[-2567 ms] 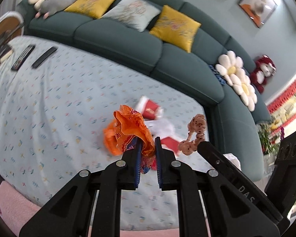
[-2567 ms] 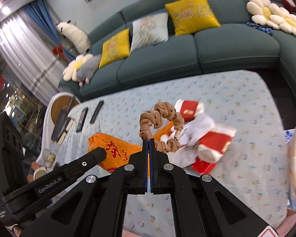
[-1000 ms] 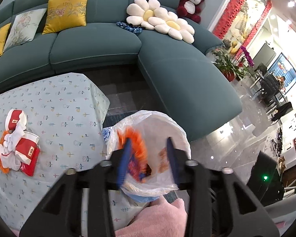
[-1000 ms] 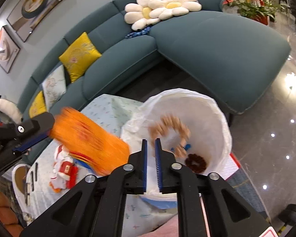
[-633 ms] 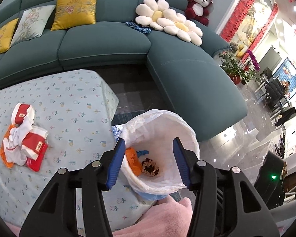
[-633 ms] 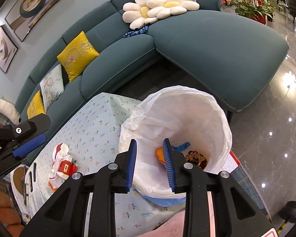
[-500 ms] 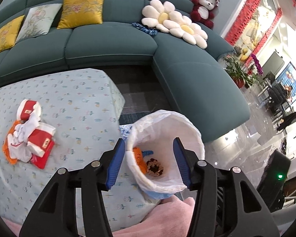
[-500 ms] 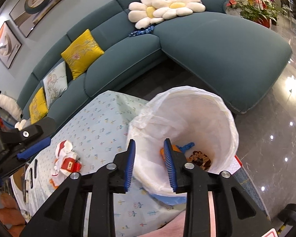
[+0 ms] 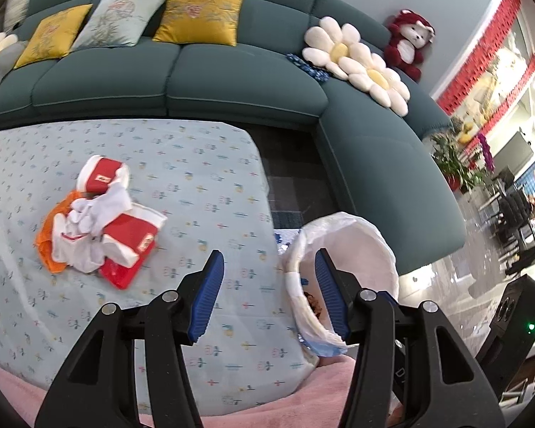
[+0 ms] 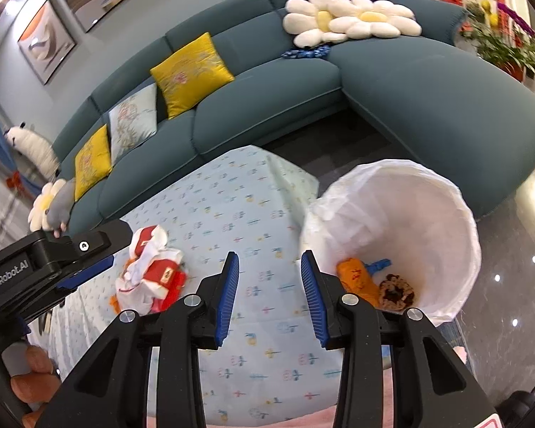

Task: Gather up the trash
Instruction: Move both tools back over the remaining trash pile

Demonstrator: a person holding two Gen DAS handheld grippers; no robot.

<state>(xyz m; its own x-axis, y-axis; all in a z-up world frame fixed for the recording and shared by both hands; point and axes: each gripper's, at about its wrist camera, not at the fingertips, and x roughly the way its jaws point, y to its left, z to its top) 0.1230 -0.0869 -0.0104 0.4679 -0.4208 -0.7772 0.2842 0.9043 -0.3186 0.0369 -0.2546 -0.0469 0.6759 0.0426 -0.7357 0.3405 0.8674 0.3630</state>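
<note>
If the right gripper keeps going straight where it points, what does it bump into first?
Probably the tablecloth: the open right gripper frames bare cloth between its fingers. The bin sits just off to the side, though depth is hard to judge.

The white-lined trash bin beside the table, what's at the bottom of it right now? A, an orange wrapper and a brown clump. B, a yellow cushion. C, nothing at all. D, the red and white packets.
A: the right wrist view looks into the trash bin and shows an orange wrapper beside a brown clump, while the red and white packets lie on the table.
</note>
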